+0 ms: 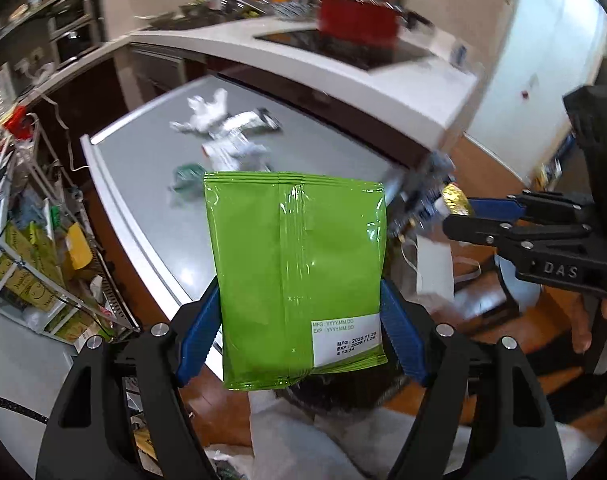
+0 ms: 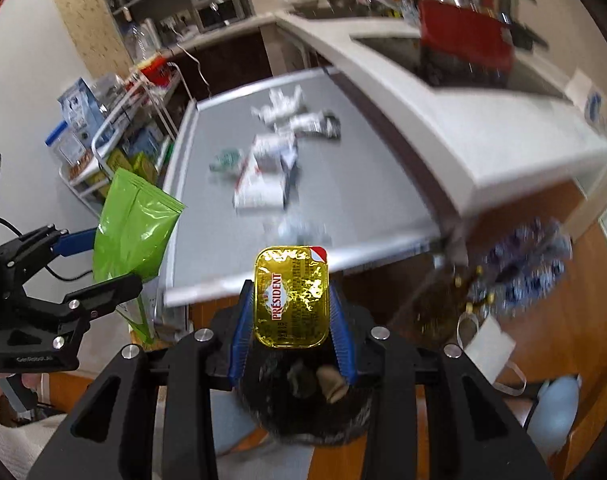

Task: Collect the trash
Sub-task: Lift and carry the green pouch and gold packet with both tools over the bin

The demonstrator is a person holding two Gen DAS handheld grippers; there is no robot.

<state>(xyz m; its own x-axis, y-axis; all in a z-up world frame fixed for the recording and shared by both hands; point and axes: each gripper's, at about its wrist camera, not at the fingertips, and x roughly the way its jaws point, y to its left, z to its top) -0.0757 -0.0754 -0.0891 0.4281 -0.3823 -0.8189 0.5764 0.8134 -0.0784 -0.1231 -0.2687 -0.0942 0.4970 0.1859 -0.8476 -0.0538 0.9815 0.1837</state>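
Note:
My left gripper [image 1: 301, 328] is shut on a green snack bag [image 1: 295, 264], its blue pads pressing both side edges; the bag hangs over the floor beside the grey table [image 1: 143, 184]. The same green bag [image 2: 133, 228] shows at the left of the right wrist view. My right gripper [image 2: 291, 312] is shut on a gold foil butter packet [image 2: 290, 296], seen small in the left wrist view as the packet [image 1: 455, 200] in the right gripper [image 1: 459, 212]. More crumpled wrappers [image 1: 227, 132] lie on the table; they appear blurred as wrappers [image 2: 275, 156].
A white kitchen counter [image 2: 483, 132] with a red pot [image 2: 463, 32] runs behind the table. A wire rack [image 1: 43, 260] full of packages stands left of it. A dark bin [image 2: 303, 396] sits below my right gripper. A white mask [image 2: 489, 344] and a blurred patterned bag [image 2: 523, 268] are over the wooden floor.

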